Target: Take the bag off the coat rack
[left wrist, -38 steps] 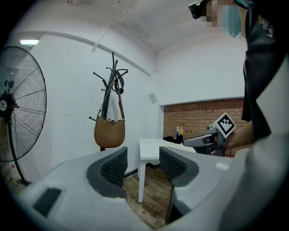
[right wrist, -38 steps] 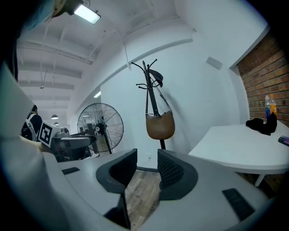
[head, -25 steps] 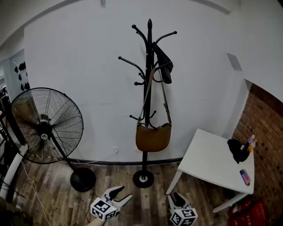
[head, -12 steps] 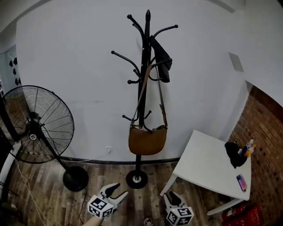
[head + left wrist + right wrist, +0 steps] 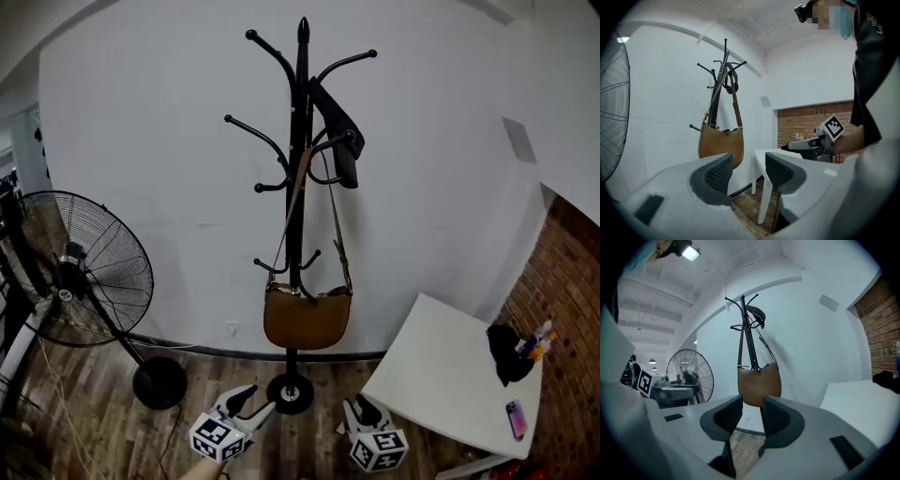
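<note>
A brown saddle bag (image 5: 307,319) hangs by its long strap from an upper hook of the black coat rack (image 5: 299,103), which stands against the white wall. A black folded item (image 5: 339,141) hangs on the same hook. Both grippers are low at the bottom of the head view, well short of the bag. The left gripper (image 5: 251,401) is open and empty, as is the right gripper (image 5: 357,409). The left gripper view shows the bag (image 5: 721,146) beyond the open left gripper (image 5: 749,168). In the right gripper view the bag (image 5: 758,383) hangs straight ahead of the open right gripper (image 5: 752,413).
A large standing fan (image 5: 84,281) is left of the rack, its round base (image 5: 159,382) on the wood floor. A white table (image 5: 441,375) stands at the right with a black object (image 5: 509,349) and a phone (image 5: 515,419) on it. Behind it rises a brick wall (image 5: 572,291).
The head view has shifted, so the rack and bag sit further left and a little larger. The fan has slid toward the left edge. Both grippers stay low and open.
</note>
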Available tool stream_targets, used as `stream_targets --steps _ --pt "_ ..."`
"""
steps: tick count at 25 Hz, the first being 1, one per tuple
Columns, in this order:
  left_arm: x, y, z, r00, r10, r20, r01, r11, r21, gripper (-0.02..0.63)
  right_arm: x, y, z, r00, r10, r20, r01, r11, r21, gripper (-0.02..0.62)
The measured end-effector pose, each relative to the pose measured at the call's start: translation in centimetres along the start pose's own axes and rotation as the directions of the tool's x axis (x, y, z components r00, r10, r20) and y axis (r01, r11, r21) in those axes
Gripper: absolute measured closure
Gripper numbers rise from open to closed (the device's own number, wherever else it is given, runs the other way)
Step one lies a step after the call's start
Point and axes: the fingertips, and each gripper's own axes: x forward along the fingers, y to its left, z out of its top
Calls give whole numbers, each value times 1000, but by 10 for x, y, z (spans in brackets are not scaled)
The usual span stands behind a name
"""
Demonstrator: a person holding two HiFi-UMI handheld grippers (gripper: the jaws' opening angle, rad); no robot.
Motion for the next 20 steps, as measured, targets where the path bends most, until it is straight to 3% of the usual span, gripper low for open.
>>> stream_targets --steps 10,20 --pt "35 29 12 989 137 53 -138 990 6 394 42 -36 31 996 87 22 -86 995 -59 479" --pt "79 80 51 984 142 109 -148 988 46 397 100 -54 84 990 55 127 -45 996 -82 482"
